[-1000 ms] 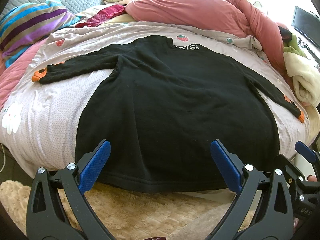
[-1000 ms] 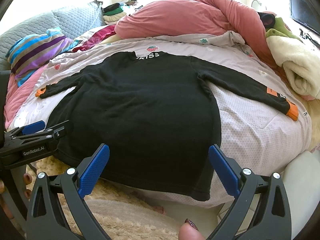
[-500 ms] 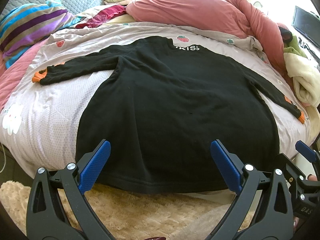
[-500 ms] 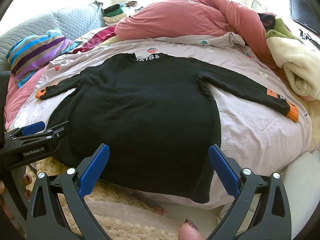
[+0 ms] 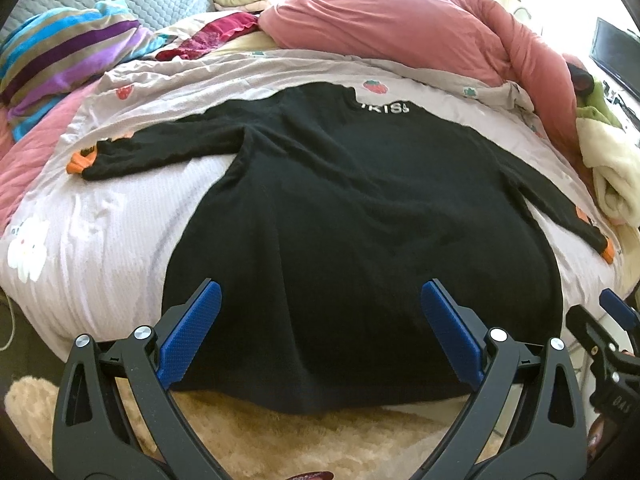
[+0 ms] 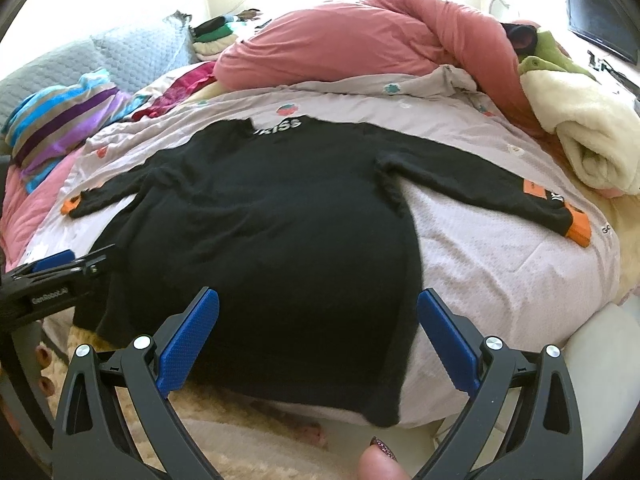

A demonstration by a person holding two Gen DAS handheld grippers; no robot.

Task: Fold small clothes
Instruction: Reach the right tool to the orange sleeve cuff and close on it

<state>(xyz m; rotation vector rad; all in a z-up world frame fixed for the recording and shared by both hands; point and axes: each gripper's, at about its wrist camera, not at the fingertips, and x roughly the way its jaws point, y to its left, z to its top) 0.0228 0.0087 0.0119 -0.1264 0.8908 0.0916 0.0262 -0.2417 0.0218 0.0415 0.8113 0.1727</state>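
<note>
Both tongs, left tongs (image 5: 318, 328) and right tongs (image 6: 318, 332), hang released just short of the hem, gripping nothing. Over the last second almost nothing has shifted, so folding has not begun. Beyond them the black sweater (image 6: 280, 232) lies flat on the bed (image 6: 500, 264), sleeves spread, collar farthest.

Black sweater (image 5: 360, 220): hem drapes over the bed edge; underside hidden. Collar lettering (image 5: 384, 109) partly obscured by a fold; first letter unreadable. Right gripper (image 5: 616, 344) cut off by the left wrist frame edge. Printing on orange sleeve patch (image 6: 536, 190) too small to read. Screen (image 6: 600, 28) clipped at the frame edge.
</note>
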